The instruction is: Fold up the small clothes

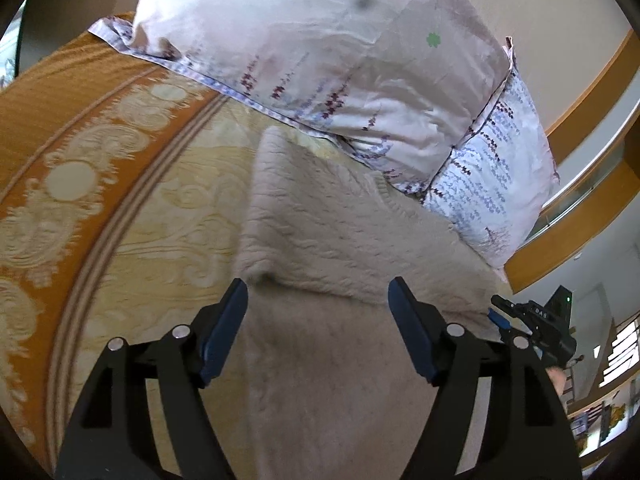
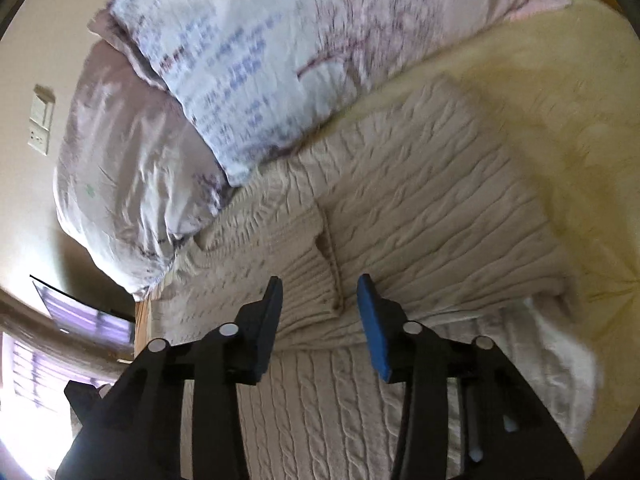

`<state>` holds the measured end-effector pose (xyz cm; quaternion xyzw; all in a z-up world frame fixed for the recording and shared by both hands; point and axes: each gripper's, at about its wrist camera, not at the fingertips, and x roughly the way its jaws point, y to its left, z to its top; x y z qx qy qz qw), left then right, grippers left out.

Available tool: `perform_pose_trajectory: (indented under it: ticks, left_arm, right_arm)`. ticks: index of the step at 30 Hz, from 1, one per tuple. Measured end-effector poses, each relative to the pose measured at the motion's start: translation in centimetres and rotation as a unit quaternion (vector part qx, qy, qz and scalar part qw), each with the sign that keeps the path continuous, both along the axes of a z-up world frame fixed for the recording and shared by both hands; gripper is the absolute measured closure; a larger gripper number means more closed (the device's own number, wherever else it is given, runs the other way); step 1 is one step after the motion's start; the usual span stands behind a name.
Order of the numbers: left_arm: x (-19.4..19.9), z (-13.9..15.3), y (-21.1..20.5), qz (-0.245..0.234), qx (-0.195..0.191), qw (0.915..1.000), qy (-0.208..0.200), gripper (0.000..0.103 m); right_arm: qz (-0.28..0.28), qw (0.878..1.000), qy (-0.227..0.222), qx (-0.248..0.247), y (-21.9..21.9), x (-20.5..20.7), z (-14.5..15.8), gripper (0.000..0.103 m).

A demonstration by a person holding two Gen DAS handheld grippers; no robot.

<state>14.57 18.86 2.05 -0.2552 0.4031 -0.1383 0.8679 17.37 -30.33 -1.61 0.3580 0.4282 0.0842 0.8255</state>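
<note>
A beige cable-knit sweater lies on the bed, partly folded over itself, its far end against the pillows. My left gripper is open wide and empty, just above the sweater's folded edge. In the right wrist view the sweater shows a sleeve with a ribbed cuff laid across its body. My right gripper is open, its jaws on either side of that cuff, holding nothing. The right gripper also shows at the right edge of the left wrist view.
The bed has an orange and cream patterned cover. Two floral pillows lean against the wall beyond the sweater, also in the right wrist view. A wooden bed frame runs along the right. A wall switch is at left.
</note>
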Motion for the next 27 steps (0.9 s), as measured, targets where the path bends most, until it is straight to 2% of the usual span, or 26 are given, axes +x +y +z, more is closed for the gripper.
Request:
perform_pose_trajectory:
  ticks: [2, 4, 7, 8, 11, 14, 16, 18, 22, 26, 27]
  left_arm:
    - [-0.4, -0.2, 0.5, 0.0, 0.009, 1.0, 0.003, 0.031]
    - [-0.5, -0.7, 0.8, 0.0, 0.012, 0.9999, 0.01, 0.031]
    - [-0.6, -1.5, 1.1, -0.003, 0.006, 0.9998, 0.02, 0.031]
    - [-0.7, -1.8, 1.1, -0.003, 0.005, 0.9997, 0.022, 0.031]
    - [-0.8, -1.8, 1.0, -0.003, 0.006, 0.9998, 0.018, 0.031]
    - [-0.8, -1.9, 0.9, -0.003, 0.002, 0.9998, 0.018, 0.031]
    - [-0.9, -1.9, 0.8, -0.003, 0.005, 0.9998, 0.017, 0.031]
    - [-1.0, -1.9, 0.7, -0.005, 0.006, 0.9998, 0.015, 0.031]
    - [-1.0, -1.8, 0.6, -0.009, 0.01, 0.9998, 0.013, 0.031]
    - [-1.5, -1.8, 0.6, -0.016, 0.002, 0.9998, 0.013, 0.031]
    - [-1.7, -1.8, 0.6, -0.018, -0.001, 0.9998, 0.012, 0.031]
  right_arm:
    - [0.002, 1.0, -0.005, -0.006, 0.4, -0.1, 0.0, 0.065]
    - [0.009, 1.0, -0.008, 0.002, 0.6, -0.1, -0.1, 0.07]
    - [0.02, 1.0, -0.008, 0.018, 0.9, 0.1, -0.5, 0.088]
    - [0.022, 1.0, -0.009, 0.016, 1.1, 0.3, -0.6, 0.09]
    - [0.023, 0.999, -0.035, -0.024, 1.9, 0.8, 0.4, 0.095]
    - [0.01, 0.993, -0.098, -0.064, 2.2, 0.0, 3.3, 0.096]
    - [-0.009, 0.988, -0.122, -0.095, 2.2, -0.9, 4.5, 0.096]
    - [-0.032, 0.985, -0.112, -0.127, 1.9, -1.8, 4.0, 0.096]
    - [-0.044, 0.99, -0.047, -0.129, 1.0, -1.8, 0.6, 0.096]
    - [-0.04, 0.992, -0.047, -0.111, 0.6, -2.2, 0.7, 0.094]
    - [-0.04, 0.992, -0.048, -0.105, 0.4, -2.5, 0.9, 0.088]
